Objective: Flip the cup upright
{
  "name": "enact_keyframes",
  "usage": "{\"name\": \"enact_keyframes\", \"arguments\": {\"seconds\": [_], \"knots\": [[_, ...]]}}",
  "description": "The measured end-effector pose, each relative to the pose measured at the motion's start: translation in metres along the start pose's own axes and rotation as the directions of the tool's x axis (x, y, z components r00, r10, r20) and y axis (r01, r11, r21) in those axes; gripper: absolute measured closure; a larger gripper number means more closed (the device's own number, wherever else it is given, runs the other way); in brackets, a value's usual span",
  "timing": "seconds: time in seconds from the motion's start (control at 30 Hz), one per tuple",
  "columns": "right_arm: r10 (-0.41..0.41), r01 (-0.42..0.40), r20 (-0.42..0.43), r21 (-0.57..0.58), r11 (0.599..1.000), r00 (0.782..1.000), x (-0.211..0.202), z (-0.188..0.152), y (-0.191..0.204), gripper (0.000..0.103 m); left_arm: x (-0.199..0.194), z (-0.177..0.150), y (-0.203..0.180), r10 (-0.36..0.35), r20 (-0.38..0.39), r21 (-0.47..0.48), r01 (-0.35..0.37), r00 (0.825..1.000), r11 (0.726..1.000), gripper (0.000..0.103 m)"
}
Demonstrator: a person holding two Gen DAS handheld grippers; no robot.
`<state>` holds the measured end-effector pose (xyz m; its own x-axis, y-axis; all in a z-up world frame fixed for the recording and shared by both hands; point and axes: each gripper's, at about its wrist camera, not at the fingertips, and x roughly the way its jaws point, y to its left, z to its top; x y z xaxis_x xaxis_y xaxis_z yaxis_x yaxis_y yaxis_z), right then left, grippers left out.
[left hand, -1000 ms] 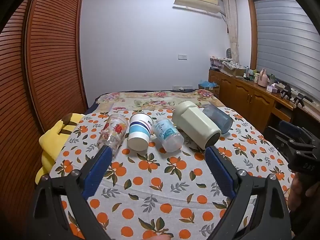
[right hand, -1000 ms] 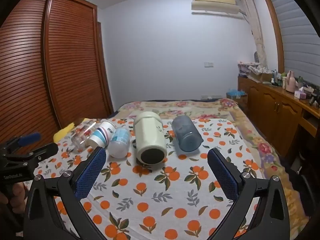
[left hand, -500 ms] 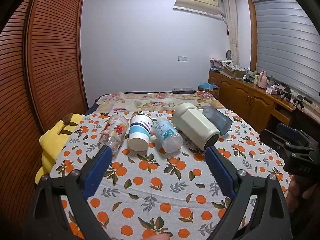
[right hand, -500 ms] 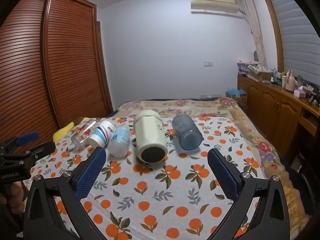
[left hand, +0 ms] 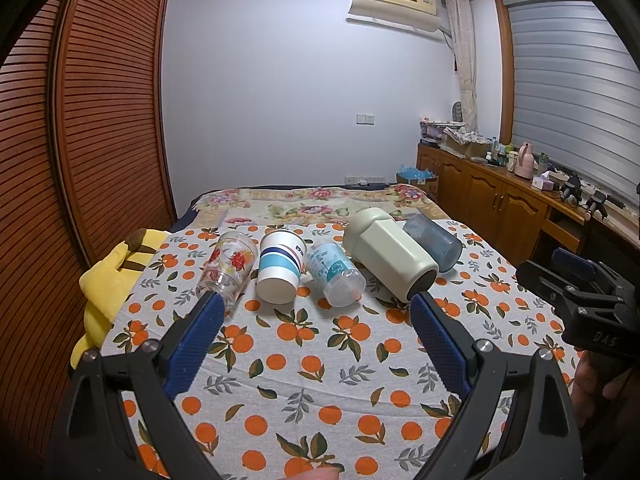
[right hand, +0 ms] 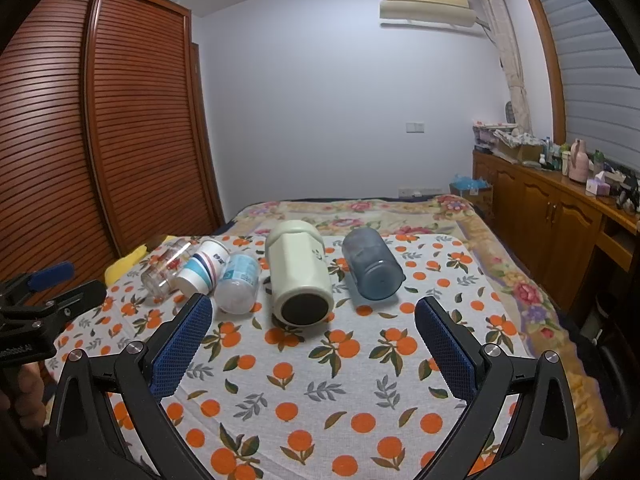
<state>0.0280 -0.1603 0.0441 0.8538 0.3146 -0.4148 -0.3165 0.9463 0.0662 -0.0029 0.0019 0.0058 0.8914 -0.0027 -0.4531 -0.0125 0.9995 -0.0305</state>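
Several cups lie on their sides in a row on an orange-print cloth [left hand: 304, 364]: a clear glass with red flowers [left hand: 228, 268], a white paper cup with blue stripes [left hand: 280, 272], a clear plastic cup with blue print [left hand: 334, 278], a large cream tumbler [left hand: 390, 258] and a blue-grey cup [left hand: 432, 242]. My left gripper [left hand: 314, 322] is open and empty, short of the row. My right gripper [right hand: 314, 322] is open and empty, in front of the cream tumbler [right hand: 300, 272] and the blue-grey cup [right hand: 372, 264].
A yellow plush toy [left hand: 112, 280] lies at the cloth's left edge. A slatted wooden wardrobe [left hand: 80, 140] runs along the left. A wooden cabinet [left hand: 500, 208] with clutter stands at the right. The right gripper's body [left hand: 580, 300] shows in the left wrist view.
Both grippers have drifted slightly; the cups sit a little higher in the views. Nothing was grasped and the cups have not moved.
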Motion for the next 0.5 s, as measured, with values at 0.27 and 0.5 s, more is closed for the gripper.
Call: {"name": "enact_keyframes", "arguments": {"seconds": [0.27,0.5], "knots": [[-0.005,0.005,-0.004,0.003,1.0,1.0,0.0005,-0.0012,0.0002,0.0,-0.0005,-0.0005,0.0003,0.0,0.003,-0.001,0.0,1.0,1.0,0.008],[-0.011,0.011,-0.007,0.006,1.0,1.0,-0.0019,-0.0026,0.0008,0.0,-0.0059,0.0028,0.0002,0.006,0.004,0.002,-0.006,1.0,1.0,0.008]]}}
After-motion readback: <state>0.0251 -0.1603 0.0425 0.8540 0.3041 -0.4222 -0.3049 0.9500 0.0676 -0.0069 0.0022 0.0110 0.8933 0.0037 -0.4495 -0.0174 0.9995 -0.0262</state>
